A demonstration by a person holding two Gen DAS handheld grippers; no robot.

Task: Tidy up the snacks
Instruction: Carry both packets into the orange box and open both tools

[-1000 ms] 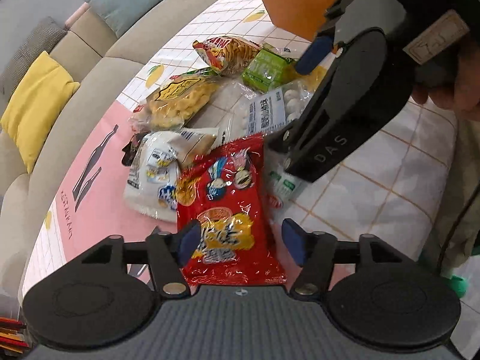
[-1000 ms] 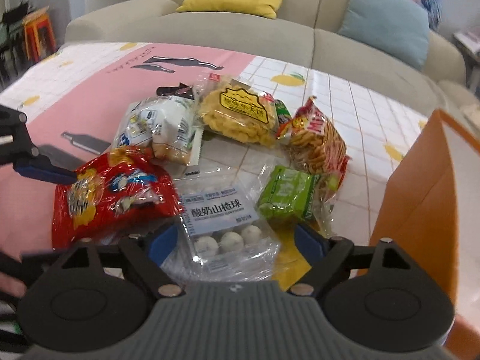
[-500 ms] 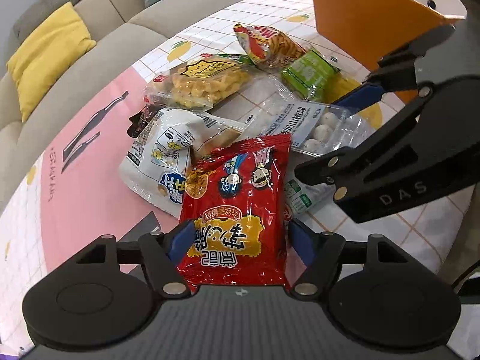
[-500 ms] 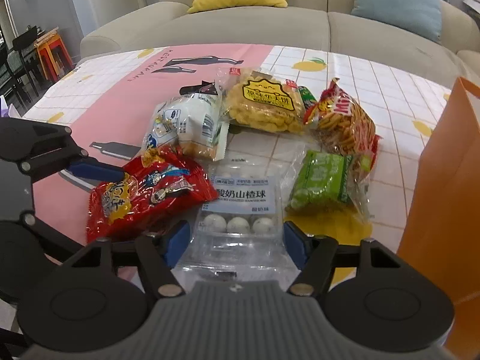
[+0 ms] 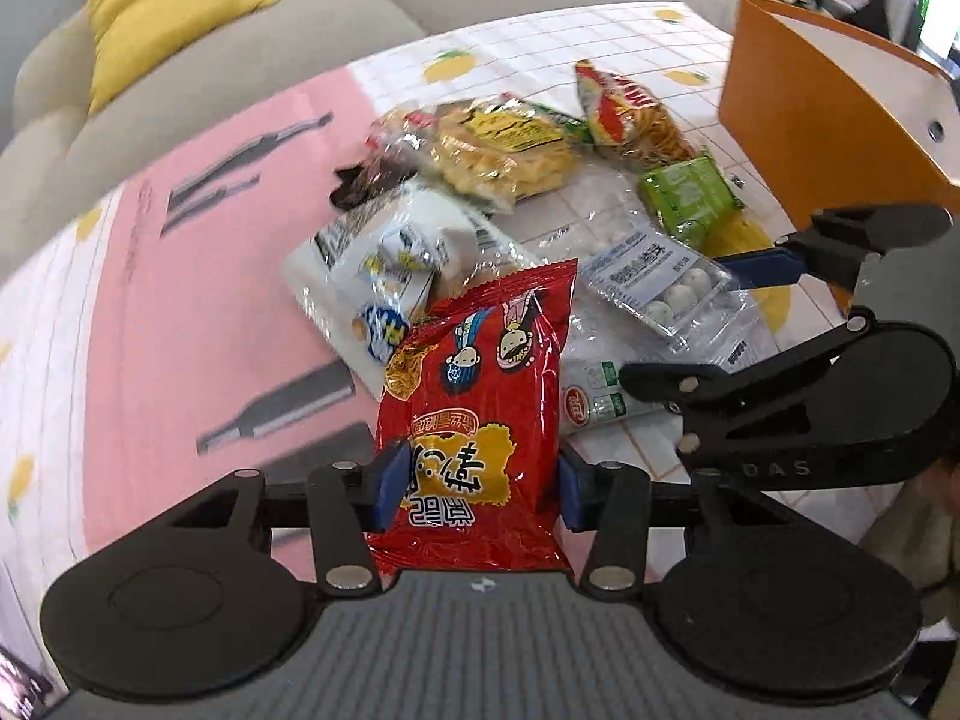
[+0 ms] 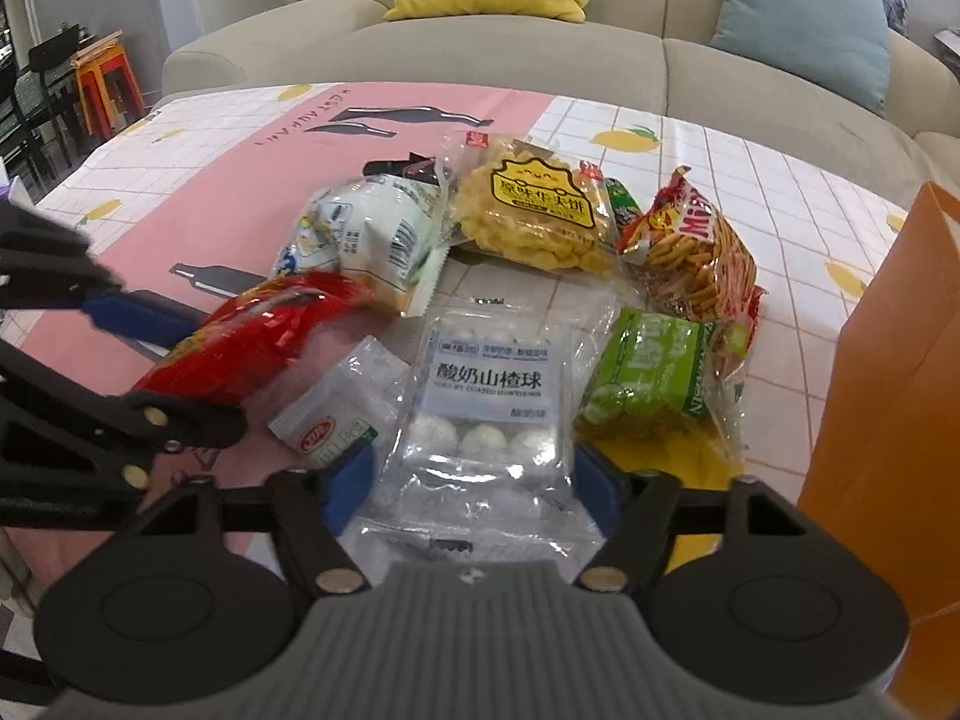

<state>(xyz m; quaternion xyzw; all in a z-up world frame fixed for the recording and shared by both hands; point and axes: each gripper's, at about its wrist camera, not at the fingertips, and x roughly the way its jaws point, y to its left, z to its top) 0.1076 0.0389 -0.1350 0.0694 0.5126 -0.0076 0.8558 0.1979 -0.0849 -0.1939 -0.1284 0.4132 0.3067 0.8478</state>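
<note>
Over a table [image 6: 198,192] draped in a pink-and-white lemon-print cloth, the left gripper [image 5: 477,489] is closing its jaws on a shiny red foil snack bag [image 5: 480,402], blue pads pressing its lower sides. The right gripper [image 6: 474,477] is straddling a clear plastic pack of white hawthorn balls [image 6: 486,402], its jaws opening, pads at the pack's edges. Both packs are lying at the near edge of a snack pile, beside an orange paper bag [image 6: 888,408].

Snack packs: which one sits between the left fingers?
The red pack, with cartoon figures and a yellow patch. The left fingers are closing around its lower end; every other pack lies beyond them.
</note>
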